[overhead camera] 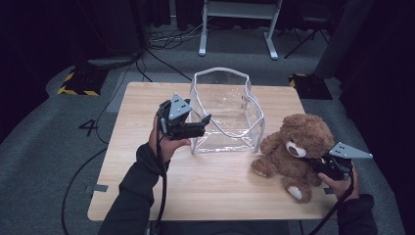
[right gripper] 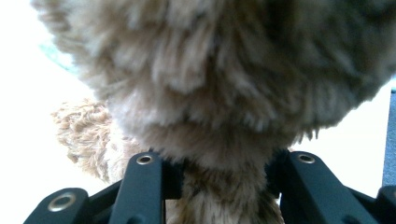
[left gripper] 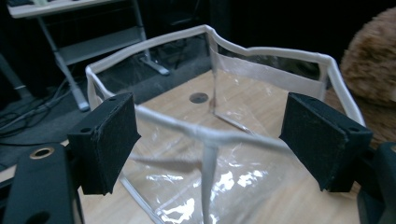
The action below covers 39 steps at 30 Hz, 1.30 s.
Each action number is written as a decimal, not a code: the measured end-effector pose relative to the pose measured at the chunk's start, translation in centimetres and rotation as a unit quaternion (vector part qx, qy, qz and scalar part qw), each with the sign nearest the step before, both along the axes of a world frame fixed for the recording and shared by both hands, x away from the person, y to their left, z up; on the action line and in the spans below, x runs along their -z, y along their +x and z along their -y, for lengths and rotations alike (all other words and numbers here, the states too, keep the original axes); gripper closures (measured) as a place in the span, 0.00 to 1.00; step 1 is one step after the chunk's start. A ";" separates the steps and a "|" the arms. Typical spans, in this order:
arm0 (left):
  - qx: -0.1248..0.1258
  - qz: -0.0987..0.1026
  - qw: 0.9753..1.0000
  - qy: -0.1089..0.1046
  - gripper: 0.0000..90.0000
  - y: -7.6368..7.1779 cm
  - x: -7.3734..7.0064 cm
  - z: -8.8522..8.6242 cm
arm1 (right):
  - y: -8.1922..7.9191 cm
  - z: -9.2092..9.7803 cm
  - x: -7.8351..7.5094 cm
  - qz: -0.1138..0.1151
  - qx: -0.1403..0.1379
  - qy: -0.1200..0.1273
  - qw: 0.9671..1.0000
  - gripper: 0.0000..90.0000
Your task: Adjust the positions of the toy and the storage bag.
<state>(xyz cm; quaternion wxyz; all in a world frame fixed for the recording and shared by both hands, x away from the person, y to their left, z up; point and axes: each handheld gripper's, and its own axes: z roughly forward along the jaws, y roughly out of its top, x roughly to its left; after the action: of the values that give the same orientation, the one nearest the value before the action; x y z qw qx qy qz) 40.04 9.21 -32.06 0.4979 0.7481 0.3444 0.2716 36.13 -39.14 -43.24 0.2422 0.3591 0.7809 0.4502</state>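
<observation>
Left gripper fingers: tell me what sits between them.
In the left gripper view, the white-trimmed rim of the clear plastic bag runs between the open left gripper fingers, which do not touch it yet.

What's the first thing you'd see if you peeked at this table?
A fluffy brown teddy bear sits at the right side of the light wooden table, with the right gripper squeezing its fur. Beside it at the table's middle stands a clear plastic bag with white edging; the left gripper, jaws open, straddles its near rim.
</observation>
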 end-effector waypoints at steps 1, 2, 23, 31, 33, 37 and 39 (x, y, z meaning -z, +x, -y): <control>-0.006 -0.004 1.000 0.007 0.20 0.5 -0.1 0.4 | 0.0 0.0 0.0 0.000 0.000 0.000 1.000 0.70; -0.014 -0.006 1.000 0.011 0.19 1.1 -0.1 0.7 | 0.0 0.0 0.0 0.000 0.000 0.000 1.000 0.70; -0.016 -0.138 0.990 0.006 0.41 7.6 2.3 0.2 | 0.1 -0.1 0.0 -0.002 -0.002 -0.006 1.000 0.69; -0.002 -0.142 0.989 0.051 0.71 7.0 1.4 -0.5 | 0.0 0.0 0.0 -0.003 -0.001 -0.001 1.000 0.69; 0.004 -0.147 0.988 0.049 0.73 6.9 1.4 -0.9 | 0.0 0.0 0.0 -0.002 -0.001 -0.004 1.000 0.69; 0.021 -0.146 0.987 0.063 0.82 6.1 1.2 -1.3 | 0.0 0.0 0.0 -0.002 0.001 -0.005 1.000 0.69; 0.036 -0.147 0.986 0.068 0.84 5.6 1.1 -1.5 | 0.0 -0.1 0.0 -0.002 0.001 -0.006 1.000 0.69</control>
<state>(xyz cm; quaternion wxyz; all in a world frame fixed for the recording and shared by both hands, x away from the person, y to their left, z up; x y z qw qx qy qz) 45.63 10.69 -33.18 0.3992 0.8239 0.3678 0.1630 36.14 -39.09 -43.24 0.2430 0.3597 0.7836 0.4445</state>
